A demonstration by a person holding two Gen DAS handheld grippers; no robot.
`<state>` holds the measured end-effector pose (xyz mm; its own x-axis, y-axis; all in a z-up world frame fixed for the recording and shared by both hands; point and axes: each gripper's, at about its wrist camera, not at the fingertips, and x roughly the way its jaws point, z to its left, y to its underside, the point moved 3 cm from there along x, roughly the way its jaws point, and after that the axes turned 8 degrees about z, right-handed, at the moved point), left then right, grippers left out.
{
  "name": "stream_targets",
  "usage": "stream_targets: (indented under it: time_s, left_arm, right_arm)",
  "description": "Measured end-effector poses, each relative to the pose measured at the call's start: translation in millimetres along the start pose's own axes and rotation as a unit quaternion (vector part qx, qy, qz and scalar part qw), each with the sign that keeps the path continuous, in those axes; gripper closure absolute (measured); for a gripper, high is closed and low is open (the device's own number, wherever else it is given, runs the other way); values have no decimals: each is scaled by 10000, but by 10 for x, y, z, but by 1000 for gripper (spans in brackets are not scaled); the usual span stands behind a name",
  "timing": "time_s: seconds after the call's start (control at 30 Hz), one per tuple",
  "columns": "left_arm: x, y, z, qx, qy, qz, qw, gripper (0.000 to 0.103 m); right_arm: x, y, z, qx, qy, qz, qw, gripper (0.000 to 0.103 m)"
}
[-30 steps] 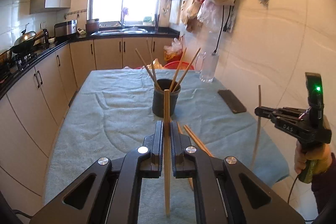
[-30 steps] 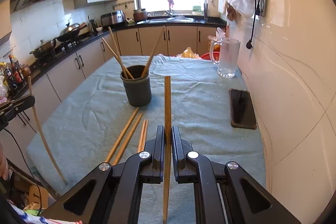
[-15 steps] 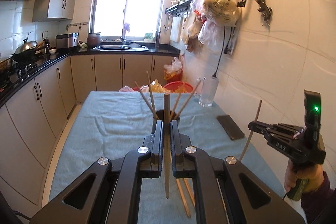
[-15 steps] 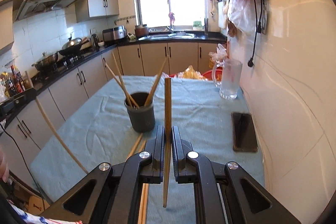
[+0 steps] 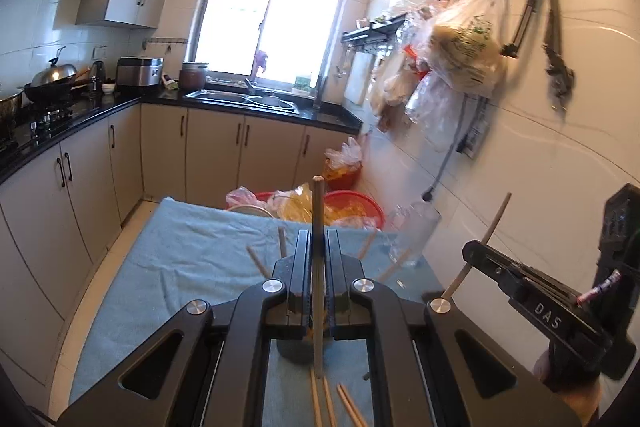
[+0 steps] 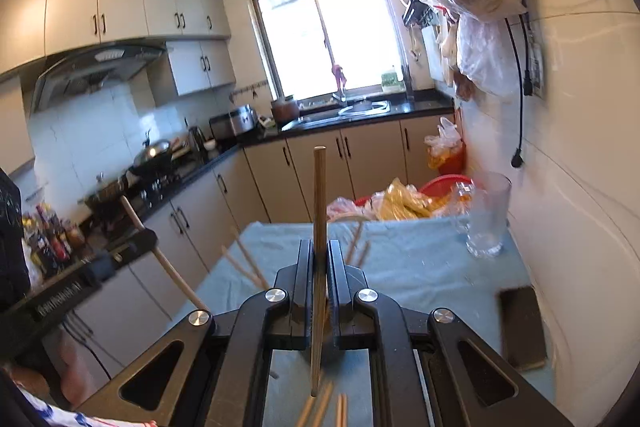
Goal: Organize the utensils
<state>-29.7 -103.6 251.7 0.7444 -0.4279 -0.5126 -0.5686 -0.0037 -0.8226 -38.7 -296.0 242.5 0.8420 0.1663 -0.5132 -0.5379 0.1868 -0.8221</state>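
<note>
A wooden chopstick (image 5: pixel 317 267) stands nearly upright, clamped between the closed jaws of the left hand-held gripper (image 5: pixel 317 247), its lower end hanging above the blue-cloth tabletop (image 5: pixel 192 255). Directly behind the jaws, mostly hidden by them, sits the dark utensil cup (image 5: pixel 294 349), from which several chopstick tips (image 5: pixel 256 261) fan out on either side. More loose chopsticks (image 5: pixel 340 403) lie flat on the cloth just in front of the cup.

The right hand-held gripper (image 6: pixel 319 255) is likewise clenched on a second chopstick (image 6: pixel 319 211), held upright over the same cup, whose bulk its jaws cover. In the left wrist view that gripper (image 5: pixel 476 255) appears to the right of the cup, its chopstick slanting up toward the tiled wall (image 5: pixel 560 131); in the right wrist view the left gripper (image 6: pixel 146 237) shows to the cup's left with its stick tilted.

Beyond the cup to the right stands a clear glass pitcher (image 6: pixel 486 219) near the wall, and a dark phone (image 6: pixel 520 323) lies flat on the cloth nearer than the pitcher. Past the tabletop's far edge are red basins (image 5: pixel 352 203) with plastic bags.
</note>
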Motion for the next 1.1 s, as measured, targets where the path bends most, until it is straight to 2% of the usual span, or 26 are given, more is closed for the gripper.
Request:
stream_targets:
  time_s: [0.13,0.23,0.47,0.73,0.77,0.9,1.1]
  left_arm:
    - [230,-179,43,-215,60,-67,9997,97]
    - [418,-266,59,-237,-8,-116,9997,97]
    - [827,-152,82,-127,-88,251,9996,97]
    - [885,-60,140,-212,-161,387,9989,96]
    - [874,-54,139,-215,-161,386,9989,95]
    - [755,-30,171,-282,-158,266,9991,68]
    - [398,9,170,-162,-253,-41,9995,60]
  right_arm:
    - [200,-147,27,65,85,-264,9996,96]
    - [402,-204,-26,230,45,-289,9993,96]
    - [881,-51,-119,341,49,136,9993,96]
    - [1083,135,-86,256,81,465,9986,96]
    - [1087,135,-91,273,80,475,9985,96]
    - [1039,114,-97,315,73,434,9985,80]
    - [831,61,-57,251,113,295,9992,76]
